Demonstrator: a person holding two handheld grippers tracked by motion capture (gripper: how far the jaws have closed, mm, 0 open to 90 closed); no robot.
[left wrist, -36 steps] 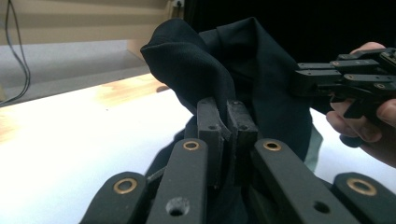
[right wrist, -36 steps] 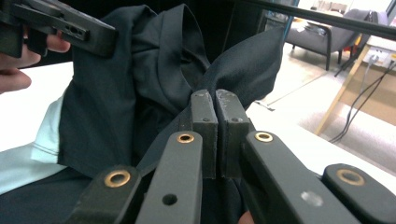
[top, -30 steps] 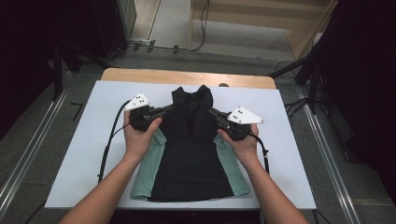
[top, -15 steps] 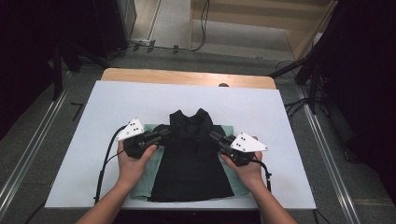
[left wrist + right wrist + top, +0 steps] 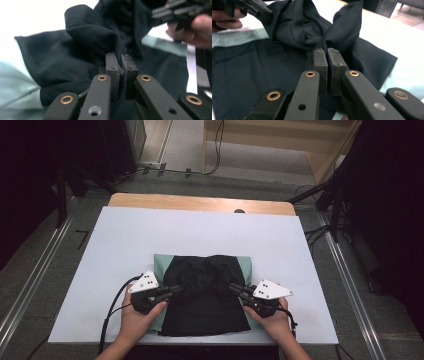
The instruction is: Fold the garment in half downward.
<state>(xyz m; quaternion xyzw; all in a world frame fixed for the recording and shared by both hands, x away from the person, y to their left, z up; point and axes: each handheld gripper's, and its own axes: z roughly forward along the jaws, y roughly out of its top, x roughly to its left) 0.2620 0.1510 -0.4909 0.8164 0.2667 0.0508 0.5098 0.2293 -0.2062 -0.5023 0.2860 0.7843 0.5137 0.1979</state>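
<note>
garment [image 5: 206, 295] | black with pale-green sleeves | top folded toward hem | on white mat

We seem to be in a lab or recording studio: a white-topped table [image 5: 125, 235] stands between metal floor rails [image 5: 30, 285], with dark stands [image 5: 340, 190] and cables [image 5: 218, 145] around it
</note>
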